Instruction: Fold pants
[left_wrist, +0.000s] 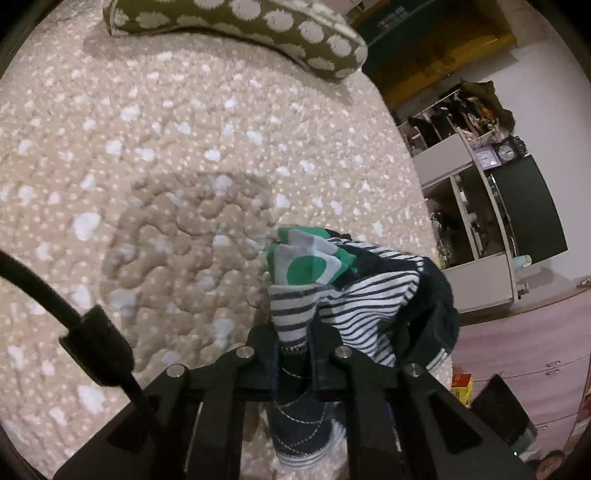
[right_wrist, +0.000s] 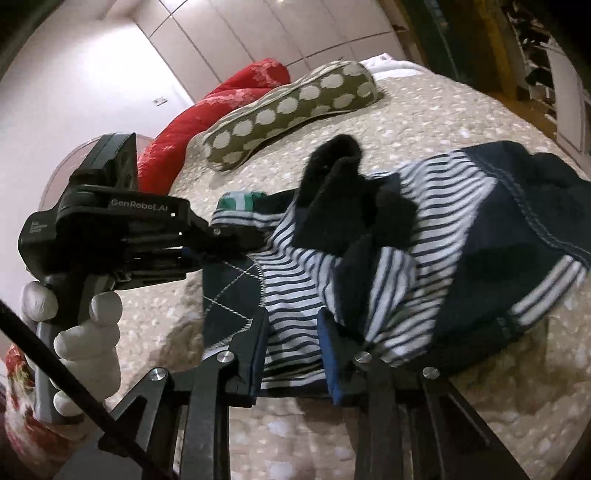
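Two black hand-held grippers are working on one pair of pants (right_wrist: 424, 236), a navy garment with striped panels and a green-dotted patch, which is lying bunched on the beige quilted bed (left_wrist: 166, 155). Nearest, the left gripper (left_wrist: 293, 349) is pinching a fold of striped cloth, its jaws standing narrow with fabric pressed between them. Opposite it, the right gripper (right_wrist: 291, 350) is straddling another striped edge; its jaws are standing somewhat apart with cloth between them, and firm contact cannot be told. One white-gloved hand (right_wrist: 85, 332) is gripping the left tool's handle. Two pillows are lying at the bed's far end: one olive pillow (right_wrist: 291, 107) with white dots and one red pillow (right_wrist: 221, 103).
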